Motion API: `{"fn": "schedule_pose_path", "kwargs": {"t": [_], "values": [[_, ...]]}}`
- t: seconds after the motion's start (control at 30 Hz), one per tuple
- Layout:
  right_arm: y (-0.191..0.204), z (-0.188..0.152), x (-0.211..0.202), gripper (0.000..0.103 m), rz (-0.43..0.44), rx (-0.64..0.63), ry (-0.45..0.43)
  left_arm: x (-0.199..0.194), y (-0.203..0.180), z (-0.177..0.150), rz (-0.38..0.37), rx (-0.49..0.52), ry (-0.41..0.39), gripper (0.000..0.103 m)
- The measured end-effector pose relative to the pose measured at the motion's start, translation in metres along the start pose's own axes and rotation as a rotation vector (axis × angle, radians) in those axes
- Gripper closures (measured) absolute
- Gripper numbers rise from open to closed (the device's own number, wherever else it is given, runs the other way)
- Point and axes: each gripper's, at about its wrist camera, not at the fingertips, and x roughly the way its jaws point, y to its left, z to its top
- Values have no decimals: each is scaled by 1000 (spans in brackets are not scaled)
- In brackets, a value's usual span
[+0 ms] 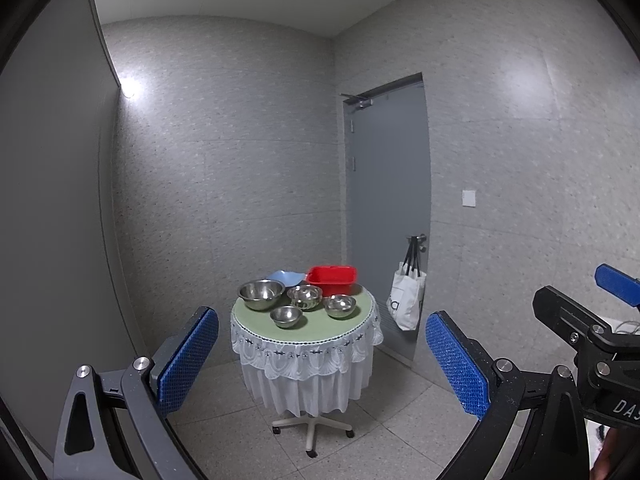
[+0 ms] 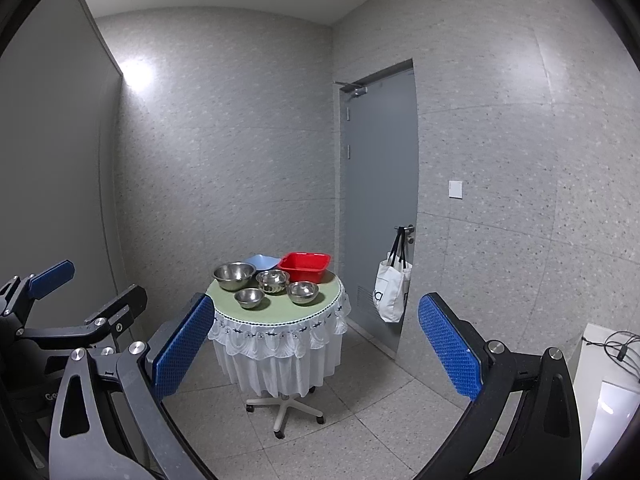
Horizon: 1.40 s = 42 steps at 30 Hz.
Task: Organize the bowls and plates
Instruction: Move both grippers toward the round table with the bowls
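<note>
A small round table [image 1: 352, 326] [image 2: 320, 304] with a green top and white lace skirt stands well ahead. On it are several steel bowls: a large one [image 1: 261, 293] [image 2: 234, 275], a ribbed one [image 1: 305, 297] [image 2: 273, 281], and two small ones [image 1: 286, 316] [image 1: 339, 306]. Behind them lie a pale blue plate [image 1: 285, 277] [image 2: 261, 261] and a red tub [image 1: 331, 279] [image 2: 305, 265]. My left gripper [image 1: 322, 364] and right gripper [image 2: 316, 348] are both open and empty, far short of the table.
A grey door [image 1: 386, 200] stands right of the table with a white tote bag [image 1: 407, 300] hung on its handle. The table stands on a wheeled base [image 1: 311, 428]. A white box with cables [image 2: 608, 360] is at the right. The floor is tiled.
</note>
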Motion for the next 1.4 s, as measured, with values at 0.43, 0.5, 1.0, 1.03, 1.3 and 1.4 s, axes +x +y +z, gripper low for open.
{"fn": "schedule_pose_path", "kwargs": {"t": [0.43,0.5,1.0,1.03,1.3,1.4], "values": [[2,-5,1,0,11,-1,-6,-3,-3,1,14,0,-5,1],[2,-6,2,0,11,-2,-6,-4,-4,0,15,1,-6,1],[1,-10,7,0,14,7,-2,8,-3,-2,12,8,1,0],[2,-12,8,0,15,9,-2,9,-3,-1,11,9,4,0],[2,-15,36,0,18,15,29,44,3,-2,0,13,35,0],[-1,-17,56,0,16,21,51,73,7,-2,-13,14,63,1]]}}
